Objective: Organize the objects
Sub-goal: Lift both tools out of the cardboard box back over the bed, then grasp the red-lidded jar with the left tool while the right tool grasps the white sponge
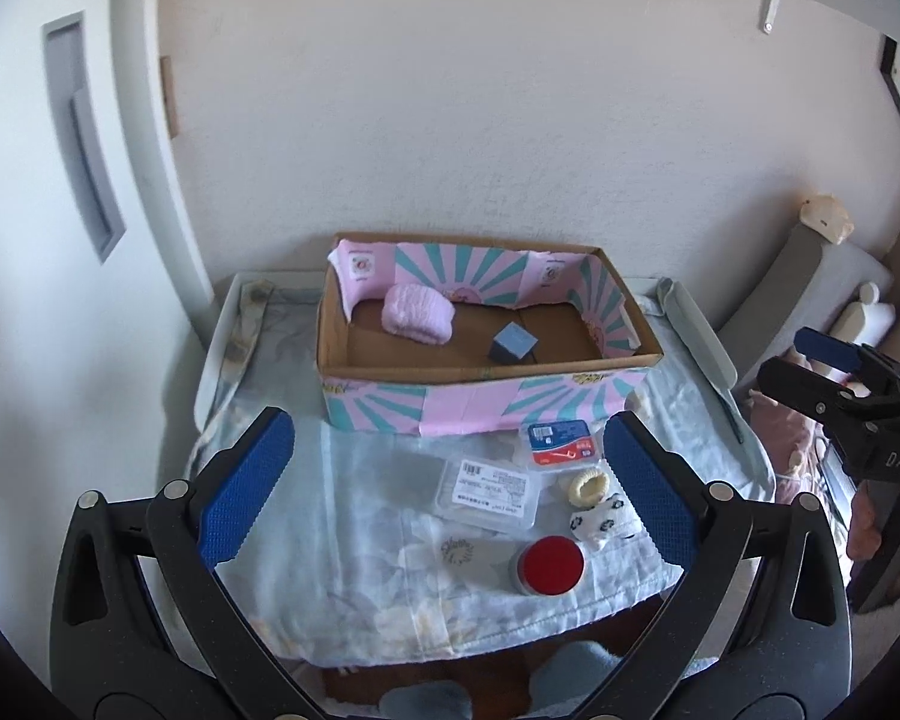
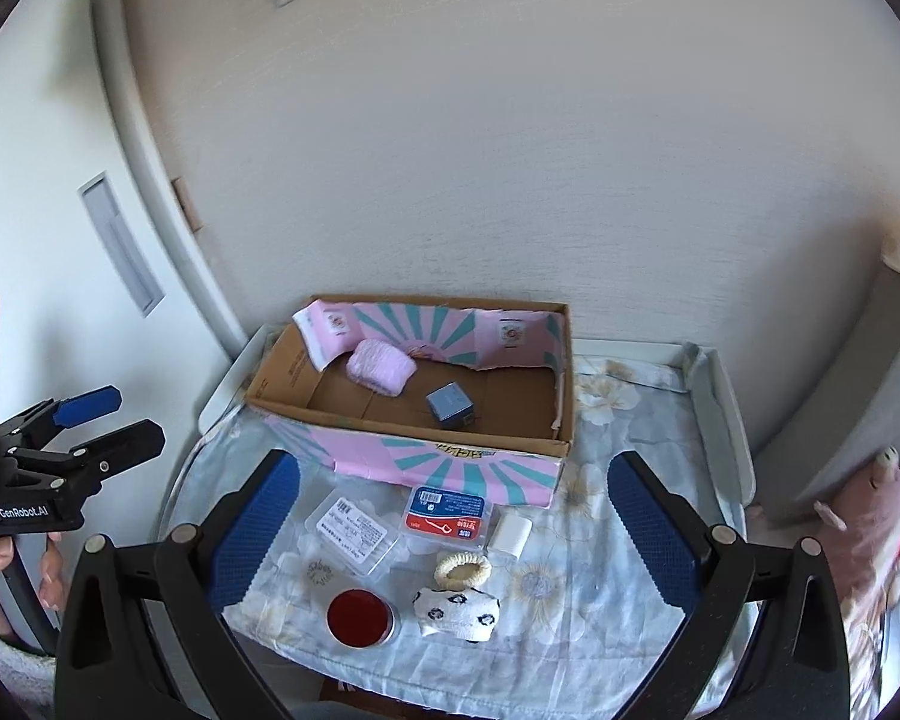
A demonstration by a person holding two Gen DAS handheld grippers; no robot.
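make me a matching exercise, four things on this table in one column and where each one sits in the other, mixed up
Things:
1. pink rolled cloth
2. blue cube
3. red round tin
4. dental floss box

Places:
A. on the tablecloth, right against the cardboard box's front wall
B. inside the box, near its back left corner
C. on the tablecloth near the front edge, left of the spotted sock
D. inside the box, on its floor about mid-length

Pairs: 1-B, 2-D, 3-C, 4-A
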